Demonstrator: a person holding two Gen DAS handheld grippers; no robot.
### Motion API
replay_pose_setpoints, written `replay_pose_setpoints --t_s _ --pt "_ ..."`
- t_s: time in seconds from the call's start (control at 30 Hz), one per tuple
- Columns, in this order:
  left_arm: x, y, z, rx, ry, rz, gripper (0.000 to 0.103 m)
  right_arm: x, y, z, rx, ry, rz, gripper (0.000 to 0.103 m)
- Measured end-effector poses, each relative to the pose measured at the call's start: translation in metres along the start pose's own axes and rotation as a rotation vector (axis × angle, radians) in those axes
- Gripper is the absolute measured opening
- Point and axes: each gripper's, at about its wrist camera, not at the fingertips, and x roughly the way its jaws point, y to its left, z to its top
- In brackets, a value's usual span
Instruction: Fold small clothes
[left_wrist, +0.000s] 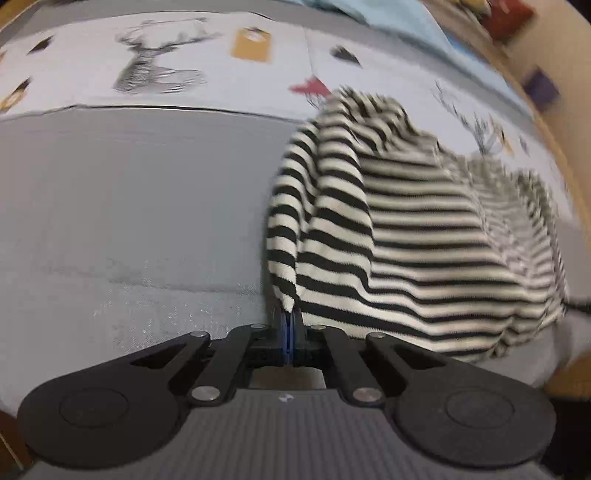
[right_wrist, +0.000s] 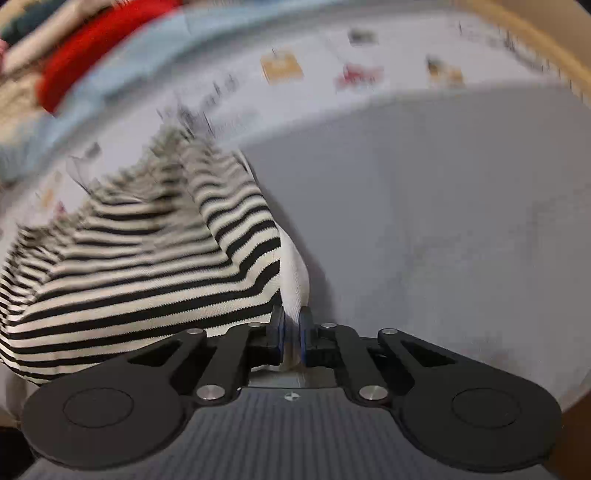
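Note:
A black-and-white striped garment (left_wrist: 406, 236) hangs stretched between my two grippers above a grey cloth surface (left_wrist: 129, 221). My left gripper (left_wrist: 289, 321) is shut on the garment's left corner, and the cloth runs off to the right. In the right wrist view the same garment (right_wrist: 147, 266) spreads to the left. My right gripper (right_wrist: 291, 325) is shut on its white-edged corner (right_wrist: 293, 280). The far part of the garment is blurred.
Behind the grey surface lies a white sheet with deer and tag prints (left_wrist: 159, 70), also in the right wrist view (right_wrist: 354, 74). A pale blue cloth (left_wrist: 406, 22) and red fabric (right_wrist: 96, 51) lie further back. A wooden edge (left_wrist: 561, 155) runs along the right.

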Motion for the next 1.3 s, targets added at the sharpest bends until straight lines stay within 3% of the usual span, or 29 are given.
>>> replay_pose_setpoints --t_s 0.07,0.13,0.2,0.27,0.3,0.37,0.43,0.5,0.53,0.63,0.73,0.8,0.87,0.97,1.0,1.07,1.2,1.3 --pt "0.002 0.003 0.0 -0.029 0.012 0.044 0.007 0.008 0.003 -0.002 -0.019 0.019 -0.033 0.009" --pt "-0.008 0.004 0.002 -0.037 -0.05 0.08 0.008 0.002 0.004 0.001 0.0 -0.017 -0.065 0.009" --pt "-0.022 0.001 0.007 -0.032 -0.159 0.022 0.008 -0.012 0.011 0.003 -0.017 -0.101 -0.117 0.011" --pt "-0.026 -0.006 0.004 -0.02 -0.193 -0.068 0.015 -0.026 0.02 0.004 -0.061 -0.199 -0.093 0.013" --pt "-0.025 -0.011 0.004 -0.001 -0.183 -0.094 0.019 -0.03 0.024 0.004 -0.078 -0.231 -0.052 0.017" --pt "-0.01 -0.027 0.003 0.074 -0.119 -0.11 0.043 -0.023 0.032 0.005 -0.112 -0.211 0.036 0.027" --pt "0.018 -0.038 -0.001 0.149 0.004 -0.018 0.058 -0.004 0.042 0.0 -0.157 -0.127 0.053 0.034" --pt "0.041 -0.032 -0.006 0.142 0.13 0.028 0.059 0.019 0.046 -0.007 -0.216 -0.015 -0.012 0.035" --pt "0.041 -0.03 -0.004 0.126 0.129 0.022 0.059 0.029 0.047 -0.013 -0.248 0.033 -0.05 0.035" --pt "0.016 -0.026 0.004 0.072 0.018 -0.036 0.058 0.024 0.054 -0.014 -0.302 0.01 -0.071 0.034" --pt "-0.001 -0.02 0.008 0.016 -0.077 -0.076 0.058 0.005 0.055 -0.011 -0.28 -0.063 -0.022 0.034" --pt "0.003 -0.026 0.017 0.004 -0.089 -0.061 0.058 -0.002 0.057 -0.007 -0.277 -0.112 -0.002 0.035" --pt "0.019 -0.032 0.021 0.02 -0.035 0.01 0.058 0.005 0.058 -0.002 -0.277 -0.118 -0.029 0.035" --pt "0.044 -0.036 0.018 0.058 0.078 0.091 0.058 0.03 0.058 -0.004 -0.267 -0.017 -0.096 0.035" --pt "0.04 -0.038 0.019 0.065 0.052 0.088 0.058 0.035 0.059 -0.006 -0.276 0.012 -0.106 0.035" --pt "0.021 -0.038 0.022 0.045 -0.038 0.053 0.058 0.029 0.067 -0.007 -0.314 -0.012 -0.124 0.035" --pt "-0.022 -0.034 0.024 0.018 -0.177 -0.003 0.059 -0.003 0.081 -0.002 -0.292 -0.119 -0.063 0.035" --pt "-0.06 -0.038 0.02 0.046 -0.298 -0.018 0.07 -0.029 0.102 -0.001 -0.295 -0.217 -0.026 0.035"
